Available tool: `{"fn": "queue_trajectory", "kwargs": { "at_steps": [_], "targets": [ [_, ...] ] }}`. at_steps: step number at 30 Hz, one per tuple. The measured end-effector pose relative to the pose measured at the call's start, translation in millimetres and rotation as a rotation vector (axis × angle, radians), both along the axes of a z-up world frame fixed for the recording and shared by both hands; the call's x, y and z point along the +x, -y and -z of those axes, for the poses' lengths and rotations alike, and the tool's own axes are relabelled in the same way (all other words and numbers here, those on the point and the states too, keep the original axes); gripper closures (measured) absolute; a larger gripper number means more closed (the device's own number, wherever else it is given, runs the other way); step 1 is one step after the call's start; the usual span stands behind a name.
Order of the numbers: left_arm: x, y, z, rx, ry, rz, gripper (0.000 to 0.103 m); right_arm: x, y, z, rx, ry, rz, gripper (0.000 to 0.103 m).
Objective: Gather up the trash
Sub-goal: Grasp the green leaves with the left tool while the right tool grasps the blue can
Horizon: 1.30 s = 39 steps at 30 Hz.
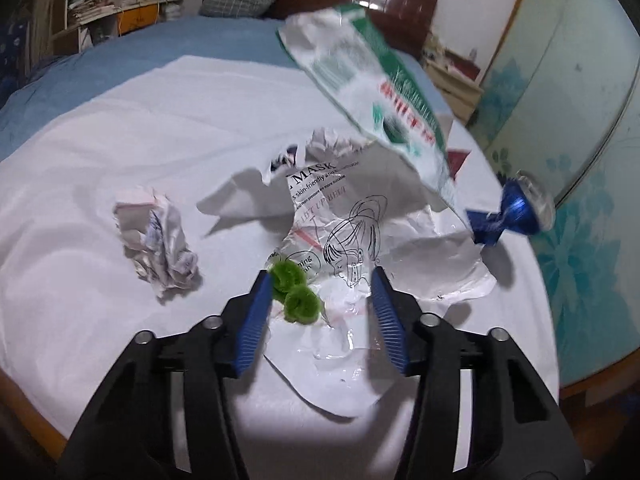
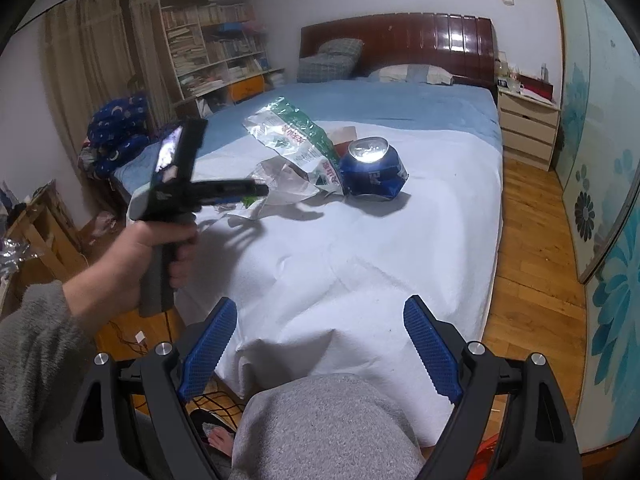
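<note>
Step in hand: we judge that we are lining up our left gripper [image 1: 320, 280] for a pick from the trash pile on the white sheet [image 1: 120, 120].
Left gripper: released, jaws spread wide, nothing between them; it hovers low over the torn mask wrapper [image 1: 360, 216].
Right gripper: our right gripper [image 2: 320, 320] is also released and empty, held back near the foot of the bed, well apart from the pile.
Nearest trash: two green fuzzy scraps [image 1: 296, 288] lie on the mask wrapper, just beside the inner face of the left finger [image 1: 252, 320], not centred in the gap.
Other trash: a crumpled paper ball [image 1: 160, 248] sits off to the left of the gripper; a green-and-white snack bag [image 1: 368, 80] rises behind the wrapper; a crushed blue can [image 2: 374, 168] lies beside that bag, to the right.
Doing it well: we should shift slightly left so the green scraps sit midway between the jaws, then lower until the tips press lightly into the sheet before closing.
Caution: the wrapper is thin and slippery, so in our judgement a shallow pinch may slide off; closing on wrapper and scraps together looks safer.
Risk: pinching the sheet along with the trash would drag the bedding.
Collection point: no bin or bag for the trash shows in either view.
</note>
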<state>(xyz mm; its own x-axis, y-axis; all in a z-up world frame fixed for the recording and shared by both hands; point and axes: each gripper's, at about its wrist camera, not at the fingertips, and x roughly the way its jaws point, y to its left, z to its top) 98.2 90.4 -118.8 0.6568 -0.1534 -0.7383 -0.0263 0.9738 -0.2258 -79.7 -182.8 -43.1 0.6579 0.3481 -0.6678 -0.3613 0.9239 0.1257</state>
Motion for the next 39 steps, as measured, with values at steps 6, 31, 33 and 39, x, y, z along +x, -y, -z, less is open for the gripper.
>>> {"fn": "queue_trajectory", "kwargs": {
  "at_steps": [6, 31, 33, 39],
  "targets": [
    [-7.7, -16.0, 11.0, -0.031, -0.033, -0.103, 0.069, 2.4, 1.8, -0.1, 0.008, -0.009, -0.008, 0.019],
    [-42.6, -15.5, -37.0, -0.078, 0.066, -0.134, 0.093, 215.1, -37.8, 26.6, -0.196, 0.190, 0.048, 0.007],
    [-47.6, -13.9, -38.0, -0.088, 0.072, -0.122, 0.093, 236.0, -43.2, 34.4, -0.173, 0.170, 0.023, 0.007],
    [-41.0, -7.5, -36.8, -0.098, 0.065, -0.096, 0.093, 268.9, -53.7, 50.9, -0.092, 0.108, -0.082, 0.018]
  ]
}}
